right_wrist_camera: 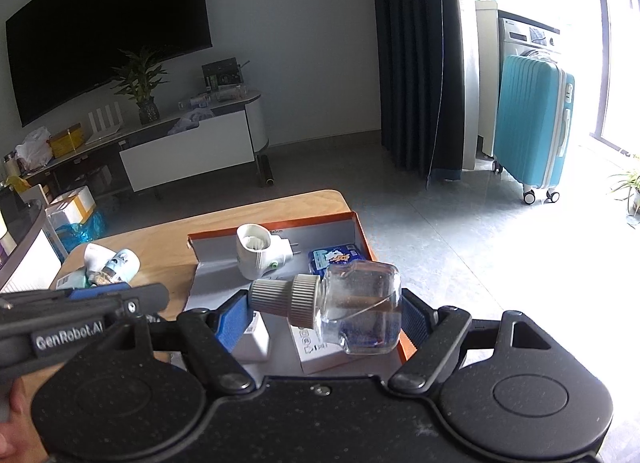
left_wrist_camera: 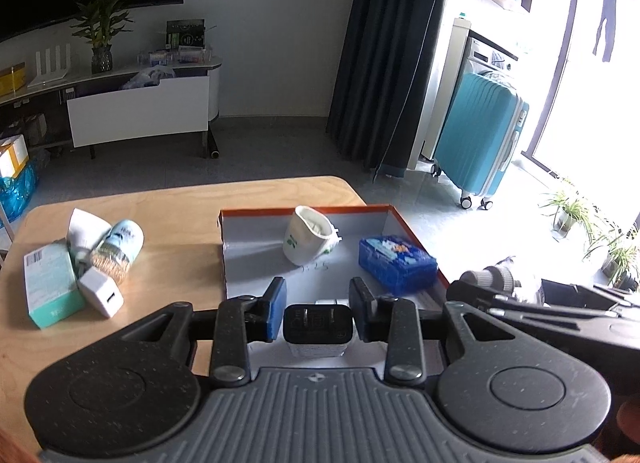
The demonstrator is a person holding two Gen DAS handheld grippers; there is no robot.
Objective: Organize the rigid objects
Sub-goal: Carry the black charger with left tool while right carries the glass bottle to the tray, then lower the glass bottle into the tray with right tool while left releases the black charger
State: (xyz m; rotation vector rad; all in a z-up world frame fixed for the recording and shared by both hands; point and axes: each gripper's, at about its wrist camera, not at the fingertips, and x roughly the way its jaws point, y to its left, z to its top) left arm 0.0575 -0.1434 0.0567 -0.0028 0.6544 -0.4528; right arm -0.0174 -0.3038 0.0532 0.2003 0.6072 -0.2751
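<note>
An orange-rimmed tray (left_wrist_camera: 304,210) on the wooden table holds a white plug-in device (left_wrist_camera: 306,235) and a blue packet (left_wrist_camera: 396,263). My left gripper (left_wrist_camera: 318,299) is open over the tray's near part, with a black charger (left_wrist_camera: 318,329) lying between its fingers, apparently free. My right gripper (right_wrist_camera: 324,311) holds a clear liquid bottle with a ribbed white cap (right_wrist_camera: 356,303) above the tray (right_wrist_camera: 276,223); its jaws are wide and the bottle touches only the right pad. The white device (right_wrist_camera: 260,251) and blue packet (right_wrist_camera: 336,257) show beyond it.
Left of the tray lie a teal box (left_wrist_camera: 48,287), a white charger (left_wrist_camera: 100,291), a small bottle (left_wrist_camera: 120,247) and a white tube (left_wrist_camera: 82,229). White boxes (right_wrist_camera: 320,347) lie in the tray under the bottle. The right gripper's body (left_wrist_camera: 540,303) is beside the left one.
</note>
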